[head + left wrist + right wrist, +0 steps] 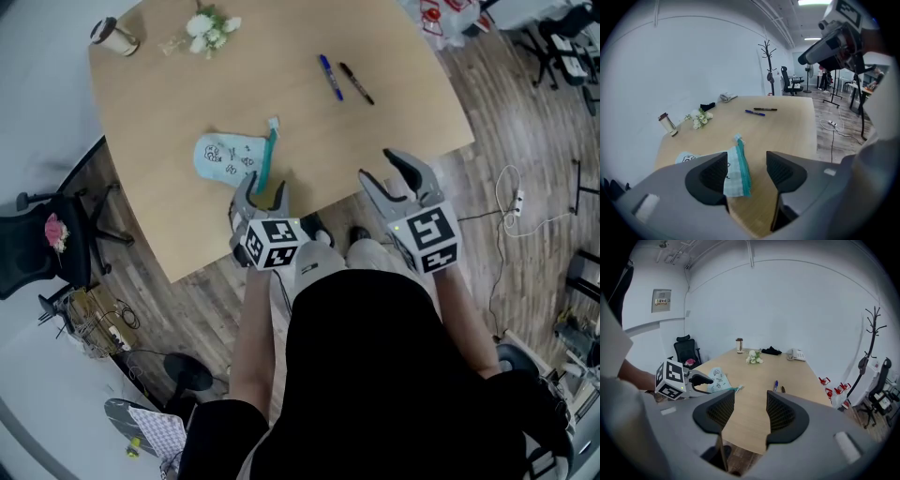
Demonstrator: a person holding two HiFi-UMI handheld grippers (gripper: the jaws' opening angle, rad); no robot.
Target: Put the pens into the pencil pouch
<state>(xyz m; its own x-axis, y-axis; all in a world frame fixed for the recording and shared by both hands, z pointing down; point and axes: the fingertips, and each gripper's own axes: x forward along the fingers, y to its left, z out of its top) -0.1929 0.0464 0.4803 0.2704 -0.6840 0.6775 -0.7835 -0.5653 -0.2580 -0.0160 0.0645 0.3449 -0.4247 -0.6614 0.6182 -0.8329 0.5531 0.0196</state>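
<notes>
The left gripper (263, 195) in the head view hangs over the near edge of the wooden table (394, 112), its jaws apart on either side of the near end of the pencil pouch (223, 157), a pale blue pouch with a teal zipper that lies at the table's near left. The right gripper (386, 171) hovers to the right of it at the near edge, jaws spread with only bare table beyond them. The blue pen (330, 77) and the black pen (356, 83) lie side by side farther off and to the right, well apart from the pouch. A bunch of white flowers (206, 28) and a cup (114, 37) sit at the far left corner. In the left gripper view the jaws stand open, and the pouch's zipper end (737, 171) shows in the gap, close against the left jaw; whether it touches cannot be told. Both pens (758, 111) lie far beyond, and the right gripper (834, 37) shows at the upper right. In the right gripper view the jaws are open with nothing between them; the left gripper (701, 379) is at the left by the pouch (717, 377), the pens (778, 387) lie ahead, and a telephone (798, 354) rests at the far end.
</notes>
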